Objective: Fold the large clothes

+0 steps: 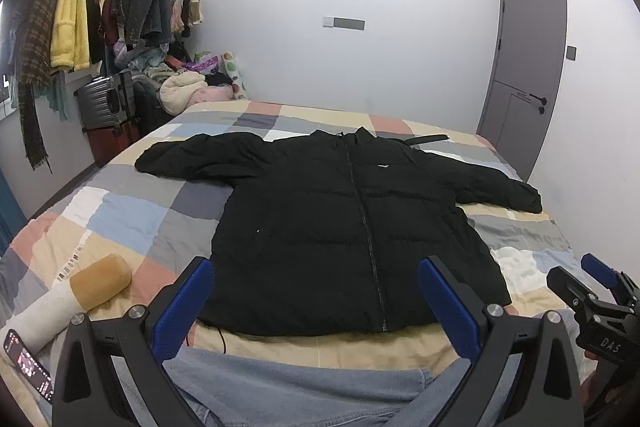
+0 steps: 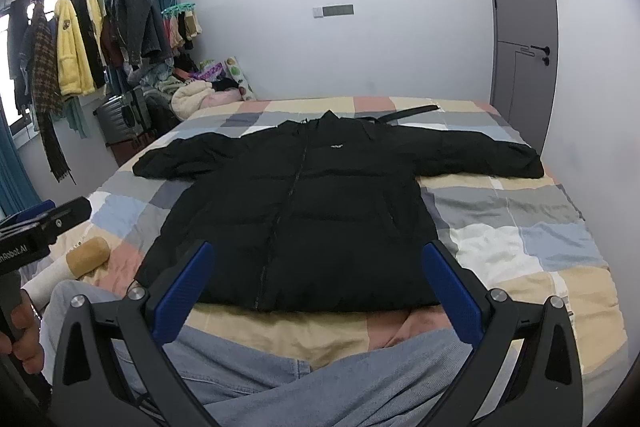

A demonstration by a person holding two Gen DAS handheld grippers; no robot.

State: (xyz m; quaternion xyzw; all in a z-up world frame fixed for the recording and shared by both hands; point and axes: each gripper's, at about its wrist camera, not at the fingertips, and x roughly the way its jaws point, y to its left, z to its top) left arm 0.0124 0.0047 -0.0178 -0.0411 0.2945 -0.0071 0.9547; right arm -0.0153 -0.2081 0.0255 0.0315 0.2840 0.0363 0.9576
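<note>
1. Bedroom scene: a checked bed (image 1: 132, 219) carries the work.
2. Left gripper (image 1: 316, 291) and right gripper (image 2: 318, 279) hover with fingers spread wide, grasping nothing.
3. Just beyond them the black jacket (image 2: 312, 211) lies flat, sleeves outstretched, apparently ready for folding.

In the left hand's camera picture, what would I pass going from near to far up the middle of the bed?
Blue jeans → bare strip of checked bedspread → black jacket's hem → its collar → more bedspread → white wall.
</note>
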